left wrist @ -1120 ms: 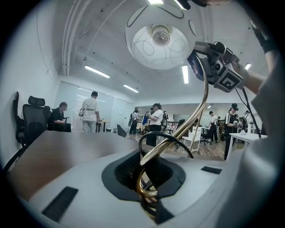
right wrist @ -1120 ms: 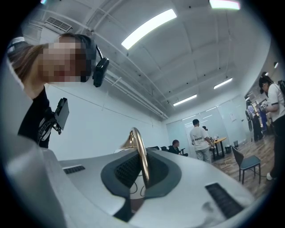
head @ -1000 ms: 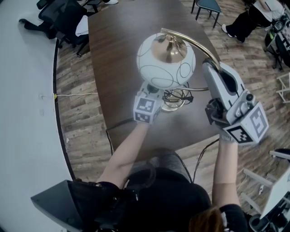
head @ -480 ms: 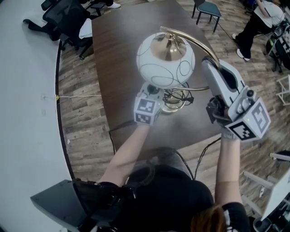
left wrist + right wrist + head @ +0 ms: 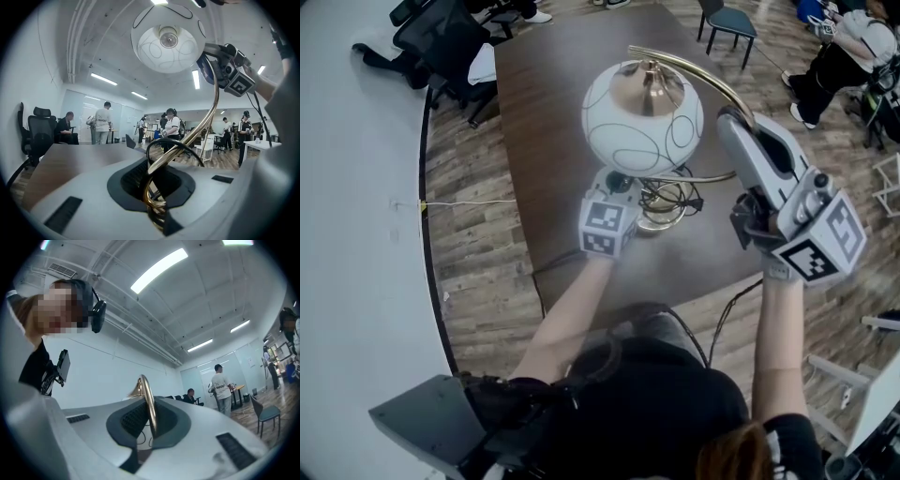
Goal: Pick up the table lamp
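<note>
The table lamp has a white globe shade with thin ring lines and a curved brass arm. It stands over the near part of the dark wooden table. My left gripper reaches under the globe and is shut on the brass stem near the lamp's base. My right gripper is shut on the brass arm at the lamp's right side. In the left gripper view the globe hangs overhead and the right gripper shows beside it. A black cable coils at the base.
A black office chair stands at the table's far left, a teal chair at the far end. A person sits at the upper right. The table's near edge lies just before my body, with a cable hanging off it.
Both grippers and the lamp have risen a little together. Neither grip has changed.
</note>
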A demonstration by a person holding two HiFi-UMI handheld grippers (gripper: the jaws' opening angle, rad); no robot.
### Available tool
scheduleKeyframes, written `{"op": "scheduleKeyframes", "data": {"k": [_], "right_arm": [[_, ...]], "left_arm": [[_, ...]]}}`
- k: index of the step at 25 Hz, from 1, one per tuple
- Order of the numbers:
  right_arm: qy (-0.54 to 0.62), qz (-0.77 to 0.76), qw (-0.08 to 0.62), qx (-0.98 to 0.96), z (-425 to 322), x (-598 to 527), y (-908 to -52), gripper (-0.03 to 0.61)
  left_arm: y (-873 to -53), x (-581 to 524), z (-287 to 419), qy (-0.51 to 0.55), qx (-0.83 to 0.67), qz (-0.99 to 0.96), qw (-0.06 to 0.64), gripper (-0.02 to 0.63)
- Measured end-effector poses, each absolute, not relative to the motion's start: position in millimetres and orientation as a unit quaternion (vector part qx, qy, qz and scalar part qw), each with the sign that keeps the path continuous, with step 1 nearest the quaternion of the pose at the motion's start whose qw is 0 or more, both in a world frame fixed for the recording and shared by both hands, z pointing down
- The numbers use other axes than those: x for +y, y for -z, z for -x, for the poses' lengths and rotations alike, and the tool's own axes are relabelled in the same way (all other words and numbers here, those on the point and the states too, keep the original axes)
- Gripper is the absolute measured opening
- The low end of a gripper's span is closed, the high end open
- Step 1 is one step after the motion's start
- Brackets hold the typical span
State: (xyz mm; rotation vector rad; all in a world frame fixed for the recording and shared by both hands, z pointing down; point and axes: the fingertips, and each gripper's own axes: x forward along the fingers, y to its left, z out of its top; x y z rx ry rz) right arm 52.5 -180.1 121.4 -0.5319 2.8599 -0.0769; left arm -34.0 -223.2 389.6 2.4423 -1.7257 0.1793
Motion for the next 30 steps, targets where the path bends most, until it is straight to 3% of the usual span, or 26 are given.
{"op": "scheduleKeyframes", "data": {"k": [30], "right_arm": [[0.014, 0.158, 0.118, 0.98, -45.6, -146.8, -85.5, 0.0]], "left_arm": [[-353.6, -195.6, 39.5, -0.048, -0.582, -0.809, 0.065, 0.031]]}}
